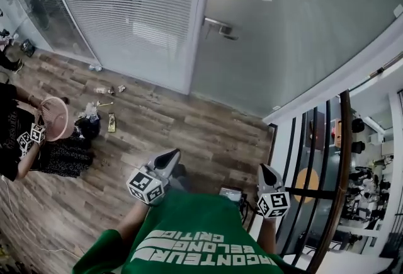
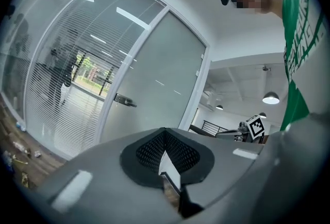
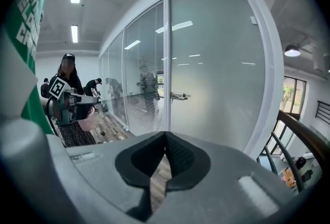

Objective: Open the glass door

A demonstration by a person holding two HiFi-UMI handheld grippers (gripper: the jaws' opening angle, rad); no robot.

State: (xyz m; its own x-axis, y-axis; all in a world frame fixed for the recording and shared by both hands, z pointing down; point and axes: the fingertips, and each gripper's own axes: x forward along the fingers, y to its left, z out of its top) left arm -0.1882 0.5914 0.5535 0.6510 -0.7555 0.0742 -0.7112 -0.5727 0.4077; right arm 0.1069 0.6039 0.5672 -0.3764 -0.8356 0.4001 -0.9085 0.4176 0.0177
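Ahead, in the head view, the frosted glass door (image 1: pixel 296 33) stands closed in its white frame, with its lever handle (image 1: pixel 220 28) at the door's left edge, beside a glass partition with blinds (image 1: pixel 135 8). The handle's long axis runs level, from the frame side out across the door. Well short of the handle, over the wooden floor (image 1: pixel 189 131), the left gripper (image 1: pixel 171 156) and the right gripper (image 1: pixel 267 172) are both held low in front of the person's green shirt (image 1: pixel 195 235), one to either side of the handle's line. Neither is clearly the nearer. Right of the handle and nearer the person, a dark stair railing (image 1: pixel 340 159) drops away. Another person sits on the floor far left of the handle.

Seen from the left gripper view, the jaws are pressed together with nothing between them. The handle lies ahead and to the left of their line, well apart from them, so this gripper is not aimed at it.

Seen from the right gripper view, the jaws are likewise together and empty. The handle sits almost straight above the jaw tips, far ahead.

The approach to the door is not finished, and the right gripper looks the better lined up. Either gripper would probably have to spread its jaws to grip the lever, or press down on it closed.
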